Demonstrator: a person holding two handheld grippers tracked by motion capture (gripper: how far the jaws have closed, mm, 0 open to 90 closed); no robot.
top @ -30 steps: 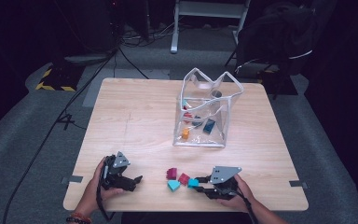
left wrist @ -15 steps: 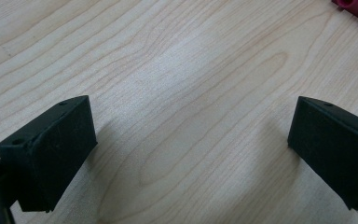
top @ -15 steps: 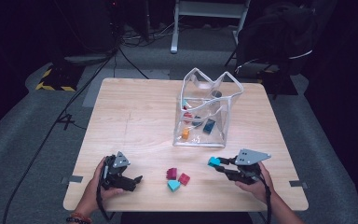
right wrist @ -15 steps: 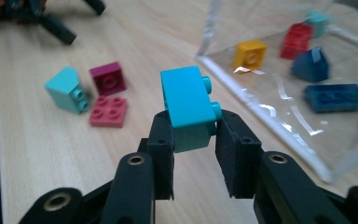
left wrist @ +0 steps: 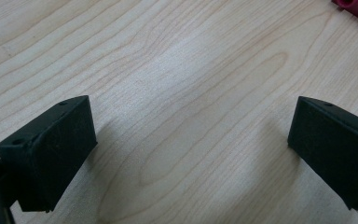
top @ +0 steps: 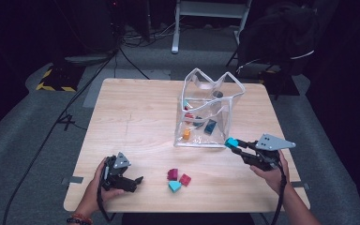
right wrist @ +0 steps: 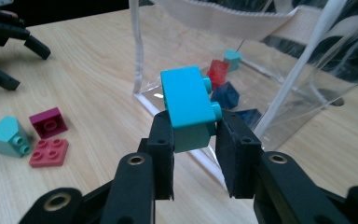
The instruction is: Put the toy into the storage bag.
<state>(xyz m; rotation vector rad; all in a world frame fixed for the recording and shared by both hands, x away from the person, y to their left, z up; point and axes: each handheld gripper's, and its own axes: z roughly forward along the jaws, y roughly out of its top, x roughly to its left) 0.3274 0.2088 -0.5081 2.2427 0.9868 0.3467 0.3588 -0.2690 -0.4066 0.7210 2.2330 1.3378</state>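
My right gripper (top: 235, 145) (right wrist: 193, 135) is shut on a turquoise brick (top: 231, 142) (right wrist: 187, 103), held above the table just off the near right corner of the clear plastic bag (top: 193, 140) (right wrist: 279, 88). The bag stands open and holds several coloured bricks (top: 210, 126). Three loose pieces lie near the front edge: a dark pink brick (top: 172, 174) (right wrist: 48, 122), a flat red plate (top: 185, 179) (right wrist: 48, 152) and a turquoise sloped brick (top: 174, 186) (right wrist: 8, 136). My left gripper (top: 136, 183) (left wrist: 191, 154) rests low over bare wood at the front left, jaws wide open and empty.
The wooden table (top: 136, 112) has bare room at its left and back. A corner of the dark pink brick (left wrist: 356, 8) lies ahead of the left gripper. Cables (top: 56, 122) and a black chair (top: 276, 37) stand on the floor behind.
My right gripper has lifted the turquoise brick from beside the loose pieces and carried it right and up toward the bag's near right corner. The left gripper has stayed put.
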